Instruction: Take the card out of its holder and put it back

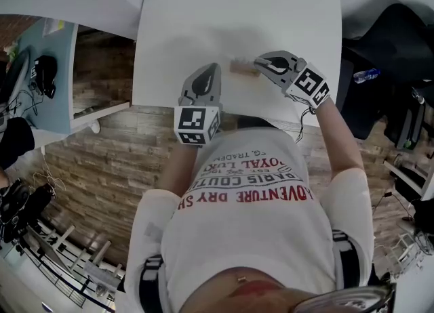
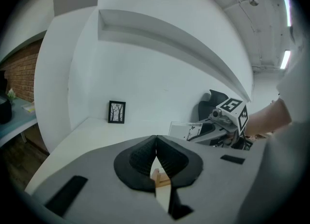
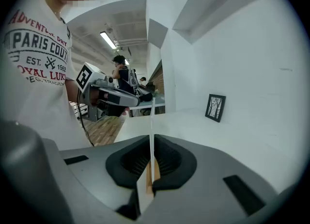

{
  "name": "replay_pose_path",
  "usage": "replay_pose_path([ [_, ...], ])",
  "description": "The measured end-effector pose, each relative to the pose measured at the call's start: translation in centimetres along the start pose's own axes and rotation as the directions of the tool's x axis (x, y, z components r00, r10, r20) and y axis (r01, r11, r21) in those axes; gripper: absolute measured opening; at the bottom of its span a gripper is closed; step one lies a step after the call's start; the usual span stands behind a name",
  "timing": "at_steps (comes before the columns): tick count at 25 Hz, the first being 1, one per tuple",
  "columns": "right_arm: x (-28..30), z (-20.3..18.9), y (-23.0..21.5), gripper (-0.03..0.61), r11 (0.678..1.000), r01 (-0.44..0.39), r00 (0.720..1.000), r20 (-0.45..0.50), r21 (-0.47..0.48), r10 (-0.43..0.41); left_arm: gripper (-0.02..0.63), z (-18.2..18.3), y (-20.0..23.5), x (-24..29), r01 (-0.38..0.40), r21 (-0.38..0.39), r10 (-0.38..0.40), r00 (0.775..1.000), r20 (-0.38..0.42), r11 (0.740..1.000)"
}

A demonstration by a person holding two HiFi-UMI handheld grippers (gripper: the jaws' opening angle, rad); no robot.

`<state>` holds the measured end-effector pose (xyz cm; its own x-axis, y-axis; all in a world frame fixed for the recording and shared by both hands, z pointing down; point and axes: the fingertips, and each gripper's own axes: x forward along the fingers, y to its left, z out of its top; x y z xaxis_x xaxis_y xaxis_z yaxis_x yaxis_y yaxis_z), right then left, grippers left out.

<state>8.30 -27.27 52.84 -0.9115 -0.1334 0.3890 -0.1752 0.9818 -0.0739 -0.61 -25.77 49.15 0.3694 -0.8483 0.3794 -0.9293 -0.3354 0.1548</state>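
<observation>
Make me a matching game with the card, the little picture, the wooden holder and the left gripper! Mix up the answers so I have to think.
Things:
1. card
2. framed picture
3. wooden holder
4. left gripper

Places or states:
A. standing at the table's back edge
B. jaws closed together
C. lying near the middle of the table
D. pinched in the right gripper

Pairs: 1-D, 2-A, 3-C, 4-B
</observation>
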Motion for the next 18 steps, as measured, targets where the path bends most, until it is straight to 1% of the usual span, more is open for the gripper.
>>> replay_pose_path([
  [3,0.2,-0.3,0.1,0.035,0.999,-0.041,0.999,-0.011,-0.017,0.041,0.025,-0.5,0.0,0.1,-0.020,0.005,0.020,1.000,-0.017,1.000],
  [11,1.1,-0.2,0.5,0.035,0.992,-0.117,0.993,-0.041,-0.053,0.114,0.025,-1.4,1.0,0.1,-0.063,-0.033,0.062,0.997,-0.042,0.997],
  [18,1.6,-1.5,0.7,0.035,0.989,-0.138,0.988,-0.076,-0.060,0.134,0.025,-1.6,0.9,0.5,-0.073,-0.043,0.071,0.996,-0.045,0.996],
])
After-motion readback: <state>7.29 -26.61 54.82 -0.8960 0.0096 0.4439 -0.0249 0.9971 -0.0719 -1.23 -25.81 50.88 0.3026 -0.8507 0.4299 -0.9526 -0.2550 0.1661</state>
